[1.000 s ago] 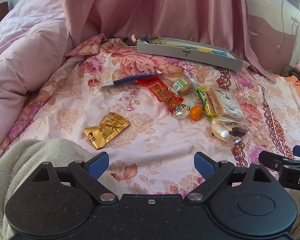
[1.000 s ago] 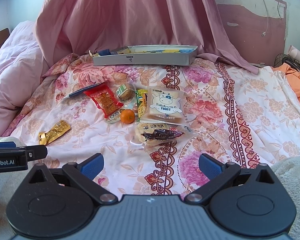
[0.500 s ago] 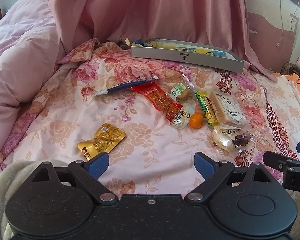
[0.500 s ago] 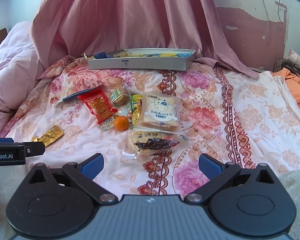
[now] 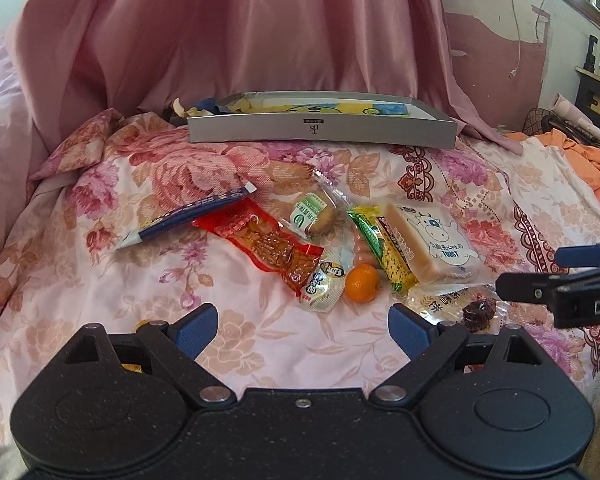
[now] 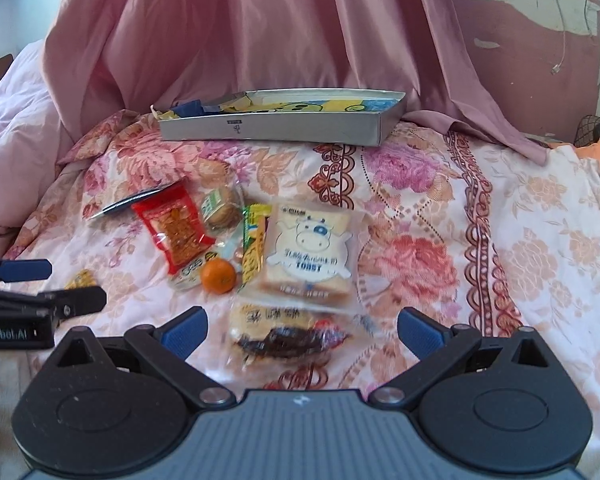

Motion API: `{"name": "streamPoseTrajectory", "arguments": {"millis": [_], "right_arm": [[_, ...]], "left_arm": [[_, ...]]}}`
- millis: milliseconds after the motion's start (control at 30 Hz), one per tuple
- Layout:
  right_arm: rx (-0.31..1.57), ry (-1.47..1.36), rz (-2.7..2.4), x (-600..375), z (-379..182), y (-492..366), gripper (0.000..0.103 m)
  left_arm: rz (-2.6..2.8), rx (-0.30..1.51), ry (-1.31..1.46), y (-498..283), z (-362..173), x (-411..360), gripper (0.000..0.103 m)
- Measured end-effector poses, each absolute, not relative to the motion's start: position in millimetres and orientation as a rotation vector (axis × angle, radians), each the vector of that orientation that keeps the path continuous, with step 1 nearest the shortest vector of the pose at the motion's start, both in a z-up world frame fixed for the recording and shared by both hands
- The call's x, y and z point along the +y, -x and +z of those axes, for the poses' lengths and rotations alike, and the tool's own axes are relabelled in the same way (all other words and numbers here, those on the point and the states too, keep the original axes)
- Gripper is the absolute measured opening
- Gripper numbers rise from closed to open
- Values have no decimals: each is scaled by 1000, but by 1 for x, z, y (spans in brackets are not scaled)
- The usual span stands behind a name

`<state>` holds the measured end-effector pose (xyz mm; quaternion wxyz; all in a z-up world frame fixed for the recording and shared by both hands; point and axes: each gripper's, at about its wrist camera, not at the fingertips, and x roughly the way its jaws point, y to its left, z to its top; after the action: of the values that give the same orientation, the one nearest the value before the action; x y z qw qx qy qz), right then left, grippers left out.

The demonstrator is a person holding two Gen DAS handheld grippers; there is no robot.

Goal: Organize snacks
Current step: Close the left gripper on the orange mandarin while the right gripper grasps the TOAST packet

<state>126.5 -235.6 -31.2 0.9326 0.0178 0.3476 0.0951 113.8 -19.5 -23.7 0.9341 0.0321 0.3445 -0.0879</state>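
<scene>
Both the left claw [image 5: 302,330] and the right claw [image 6: 302,330] hover released over the bed [image 6: 520,248], holding nothing. The snacks lie clustered mid-bed: a red packet [image 6: 174,232] with its long axis running near-to-far, beside a bread pack [image 6: 310,256] printed "TOAST". The grey tray [image 6: 276,126] lies crosswise at the far end.

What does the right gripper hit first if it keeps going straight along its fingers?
Probably the clear-wrapped pastry, lying just ahead of the open right gripper; the toast pack lies beyond. Depth is uncertain.
</scene>
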Motion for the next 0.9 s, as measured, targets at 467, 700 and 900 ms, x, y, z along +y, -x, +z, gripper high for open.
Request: {"name": "streamPoseTrajectory", "arguments": {"millis": [467, 700, 900], "right_arm": [[665, -32, 253, -246, -64, -205, 103], [667, -55, 280, -250, -72, -215, 103], [718, -114, 312, -253, -78, -230, 103]], "left_arm": [[-219, 699, -210, -182, -63, -55, 92], [-344, 713, -237, -196, -77, -66, 90], [-466, 691, -284, -200, -88, -76, 90]]}}
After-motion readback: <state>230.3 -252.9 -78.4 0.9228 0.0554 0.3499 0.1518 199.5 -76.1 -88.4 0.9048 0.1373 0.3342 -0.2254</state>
